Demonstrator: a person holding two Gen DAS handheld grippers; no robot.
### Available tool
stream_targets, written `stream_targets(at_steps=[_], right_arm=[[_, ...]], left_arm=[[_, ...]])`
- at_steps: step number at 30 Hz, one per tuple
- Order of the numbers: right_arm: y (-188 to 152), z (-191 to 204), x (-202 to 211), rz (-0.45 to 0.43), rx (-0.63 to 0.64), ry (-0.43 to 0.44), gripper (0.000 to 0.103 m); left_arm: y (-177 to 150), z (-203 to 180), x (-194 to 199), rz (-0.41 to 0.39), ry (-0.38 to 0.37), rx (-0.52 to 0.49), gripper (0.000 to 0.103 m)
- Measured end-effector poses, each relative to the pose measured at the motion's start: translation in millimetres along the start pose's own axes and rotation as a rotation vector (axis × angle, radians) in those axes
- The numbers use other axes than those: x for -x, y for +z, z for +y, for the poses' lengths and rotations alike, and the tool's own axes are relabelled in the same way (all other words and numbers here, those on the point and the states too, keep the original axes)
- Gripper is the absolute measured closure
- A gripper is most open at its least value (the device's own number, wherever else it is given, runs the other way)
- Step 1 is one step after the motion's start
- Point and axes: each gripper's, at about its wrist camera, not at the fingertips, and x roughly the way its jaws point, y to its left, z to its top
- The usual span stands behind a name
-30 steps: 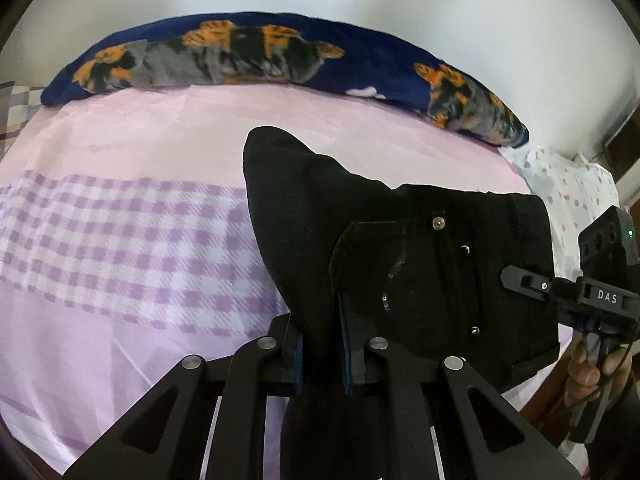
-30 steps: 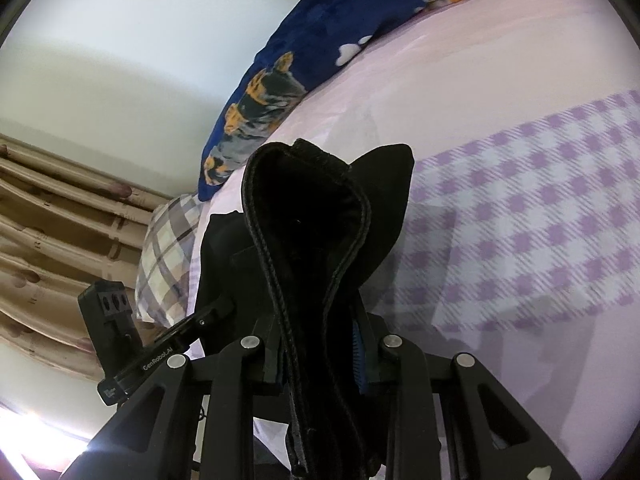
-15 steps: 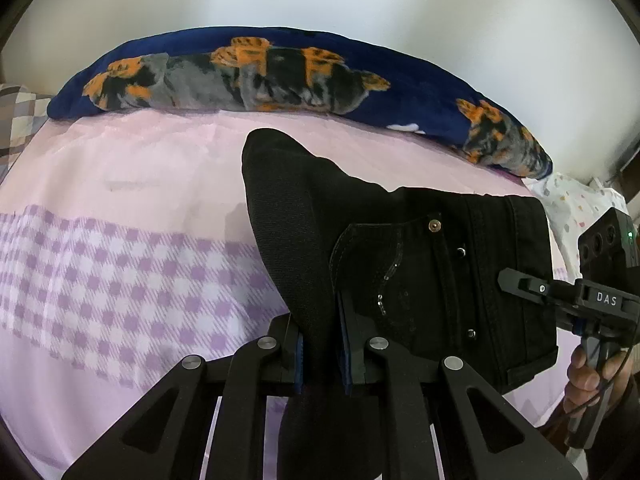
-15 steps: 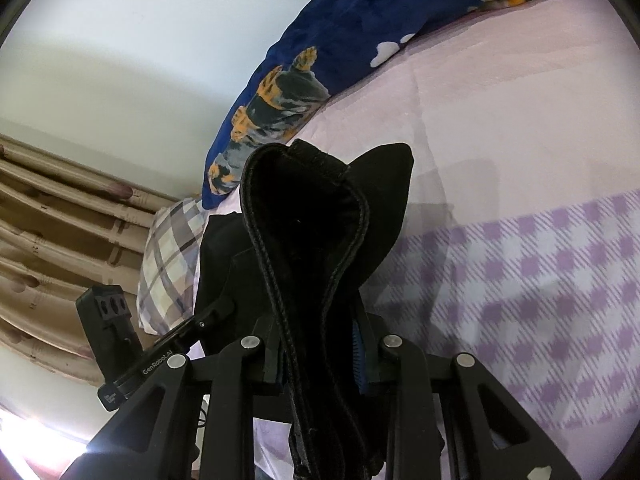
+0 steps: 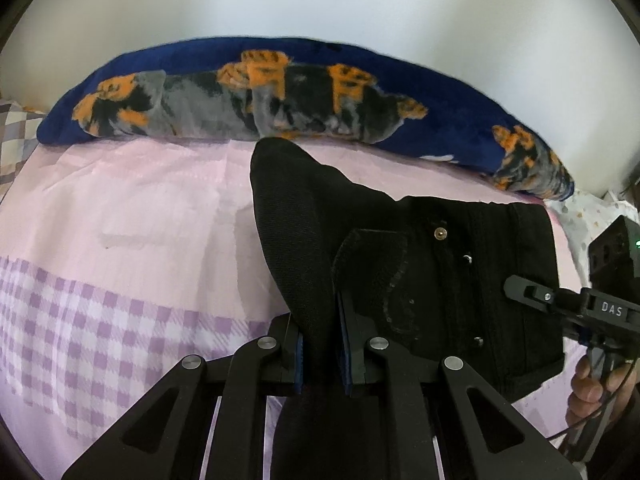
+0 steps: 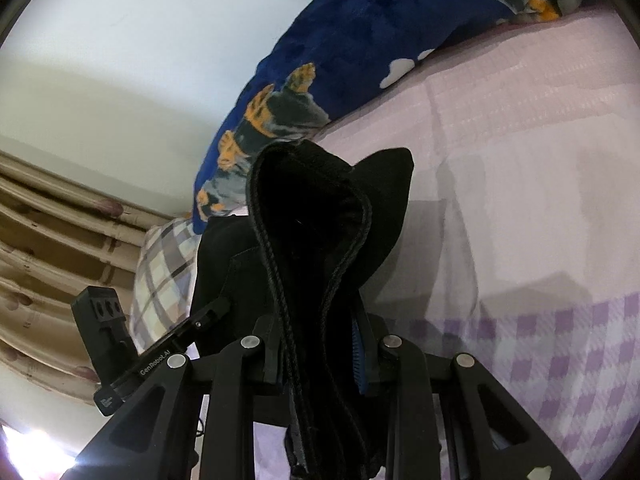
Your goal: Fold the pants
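Both claws have carried the black pants [image 5: 460, 280] further over the bed [image 5: 120, 208] than a second ago: the blue pillow with orange and grey patches [image 5: 280, 96] looks bigger and closer now, and more plain pink sheet shows under the cloth. The pants hang in the air above the bed, held up by their top edge, not lying flat yet. I think this means the person is bringing them out over the bed to lay them down, so the folding itself has hardly begun. The left gripper [image 5: 322, 344] is squeezed almost shut on a thin bit of the waist. The right gripper [image 6: 316, 356] is closed on a thicker bunch, with a stitched seam running up between its fingers. The left camera shows the front of the pants, with the button and small rivets, and it also shows the other tool at the far right with a hand [image 5: 588, 396] around its handle. The right camera does not show that; it shows the cloth edge-on, a checked pillow [image 6: 164, 272], and bamboo-like bars [image 6: 48, 216] at the side of the room.
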Motion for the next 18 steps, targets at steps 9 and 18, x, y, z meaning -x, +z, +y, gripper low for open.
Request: stream_targets(at_steps=[9, 18], right_arm=[[-1, -24, -18, -0.001, 0.038, -0.153, 0.070], [-2, -24, -20, -0.001, 0.067, -0.230, 0.057]], left_arm=[[-16, 24, -40, 0.039, 0.034, 0.023, 0.064], [-27, 22, -35, -0.005, 0.074, 0.003, 0.055]])
